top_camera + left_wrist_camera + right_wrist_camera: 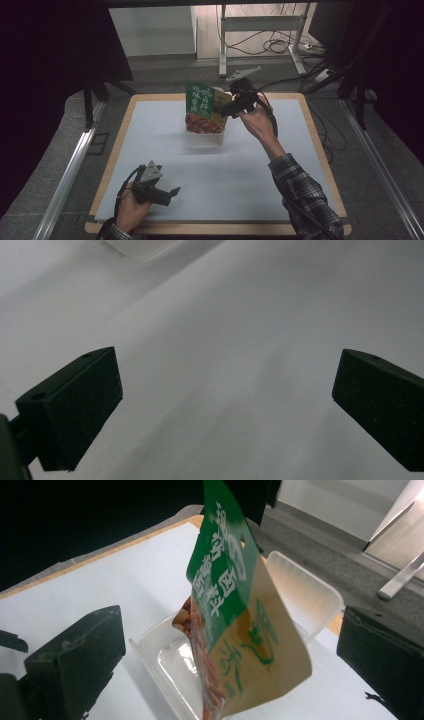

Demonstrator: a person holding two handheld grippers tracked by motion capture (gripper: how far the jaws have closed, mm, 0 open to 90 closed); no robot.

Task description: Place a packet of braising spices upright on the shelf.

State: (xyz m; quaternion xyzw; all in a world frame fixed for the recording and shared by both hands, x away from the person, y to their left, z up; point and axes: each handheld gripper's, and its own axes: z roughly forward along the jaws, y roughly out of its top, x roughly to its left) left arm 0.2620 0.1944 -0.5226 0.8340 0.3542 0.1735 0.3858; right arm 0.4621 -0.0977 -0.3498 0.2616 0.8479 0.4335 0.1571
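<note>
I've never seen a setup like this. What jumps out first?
The green snack bag stands upright in a clear plastic box at the far middle of the white table. The right tongs are at the bag's edge, jaws spread to either side of it. The left tongs rest open near the front left corner.

- Flat snack packet [204, 108]: green top with white lettering, tan lower part with green script, reddish-brown food pictured at the bottom.
- Clear plastic rectangular tub [205, 137]: colourless, see-through, slightly milky.
- Worktop [230, 170]: pale bluish-white sheet with a light wood border.
- Right gripper [218, 109] and left gripper [174, 191]: black jaws and bodies, each with a grey three-cornered plate.
- Sleeve [302, 198]: dark plaid with white lines.
</note>
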